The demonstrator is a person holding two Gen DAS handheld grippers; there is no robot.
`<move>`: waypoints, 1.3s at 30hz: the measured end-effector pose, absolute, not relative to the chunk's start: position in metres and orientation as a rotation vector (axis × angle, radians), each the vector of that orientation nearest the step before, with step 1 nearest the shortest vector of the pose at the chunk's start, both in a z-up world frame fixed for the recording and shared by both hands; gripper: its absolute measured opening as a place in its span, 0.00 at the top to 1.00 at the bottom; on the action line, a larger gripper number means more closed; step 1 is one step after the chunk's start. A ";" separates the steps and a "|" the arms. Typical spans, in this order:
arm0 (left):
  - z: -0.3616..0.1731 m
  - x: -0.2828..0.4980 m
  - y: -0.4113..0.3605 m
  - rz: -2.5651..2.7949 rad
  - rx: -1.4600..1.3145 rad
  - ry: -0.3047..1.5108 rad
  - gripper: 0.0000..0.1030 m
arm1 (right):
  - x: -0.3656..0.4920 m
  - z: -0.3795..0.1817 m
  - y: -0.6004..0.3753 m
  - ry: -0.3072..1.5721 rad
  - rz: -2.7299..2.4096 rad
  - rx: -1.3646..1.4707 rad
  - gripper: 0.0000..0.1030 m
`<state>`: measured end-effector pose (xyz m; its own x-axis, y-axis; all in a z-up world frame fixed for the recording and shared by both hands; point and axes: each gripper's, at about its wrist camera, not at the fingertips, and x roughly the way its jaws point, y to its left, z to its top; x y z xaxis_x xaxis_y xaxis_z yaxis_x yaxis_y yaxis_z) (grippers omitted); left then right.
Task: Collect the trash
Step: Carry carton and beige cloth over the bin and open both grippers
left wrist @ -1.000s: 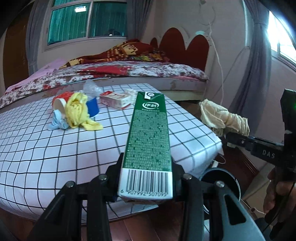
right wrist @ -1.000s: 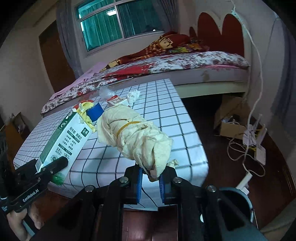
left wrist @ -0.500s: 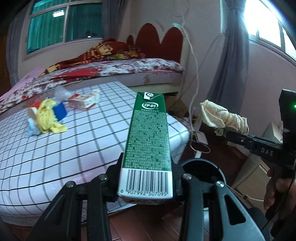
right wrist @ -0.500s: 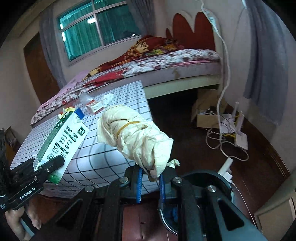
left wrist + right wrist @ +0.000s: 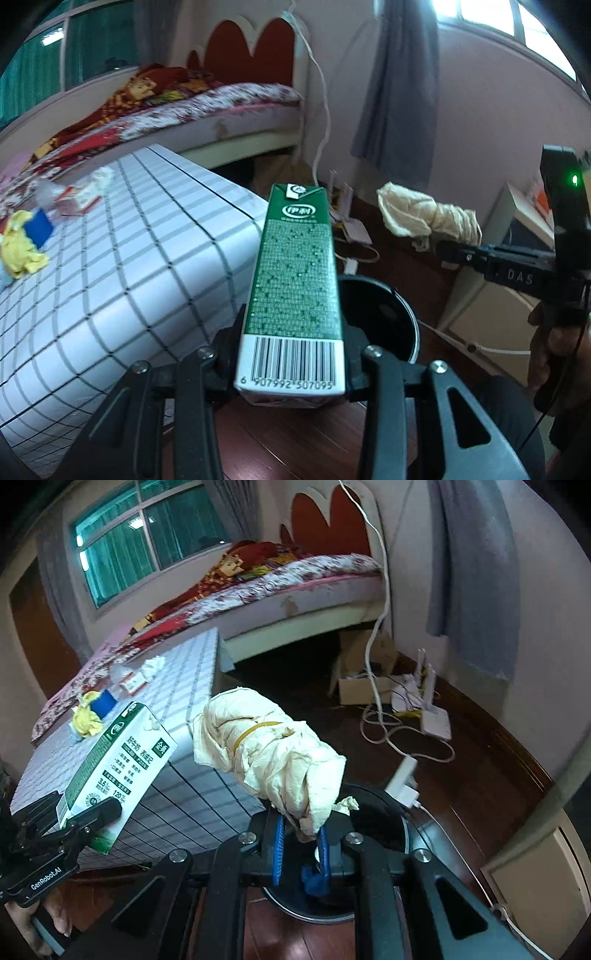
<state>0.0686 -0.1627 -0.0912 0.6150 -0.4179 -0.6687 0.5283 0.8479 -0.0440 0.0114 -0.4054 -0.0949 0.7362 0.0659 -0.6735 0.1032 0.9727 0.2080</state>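
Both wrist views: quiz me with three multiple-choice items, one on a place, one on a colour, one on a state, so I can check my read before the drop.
1. Where is the bin?
A. on the floor beside the table
B. on the bed
C. on the table

2. What colour is the carton in the left gripper?
A. red
B. green and white
C. blue

3. What is the state of the right gripper?
A. open, empty
B. shut on a paper bundle
C. shut on a cup

Answers: 1 A, its dark rim sits on wood flooring; 2 B, green sides, white barcode end; 3 B, the bundle's end is pinched.

Bed [image 5: 295, 579], gridded table [image 5: 110, 266], floor cables [image 5: 388, 734]
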 end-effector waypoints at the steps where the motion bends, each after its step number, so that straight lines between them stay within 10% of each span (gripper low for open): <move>1: -0.095 0.069 -0.168 -0.557 0.170 0.737 0.61 | 0.011 -0.098 -0.409 0.750 -0.027 0.239 0.84; 25: -0.174 0.103 -0.236 -0.737 0.221 1.015 0.56 | 0.053 -0.214 -0.441 1.035 -0.019 0.142 0.81; 26: -0.176 0.105 -0.236 -0.731 0.215 1.024 0.36 | 0.058 -0.221 -0.441 1.045 -0.002 0.130 0.77; 28: -0.180 0.106 -0.231 -0.697 0.201 1.022 0.09 | 0.065 -0.237 -0.440 1.092 -0.057 0.069 0.16; 39: -0.187 0.095 -0.188 -0.491 0.196 0.996 0.01 | 0.047 -0.249 -0.445 1.100 -0.157 0.146 0.00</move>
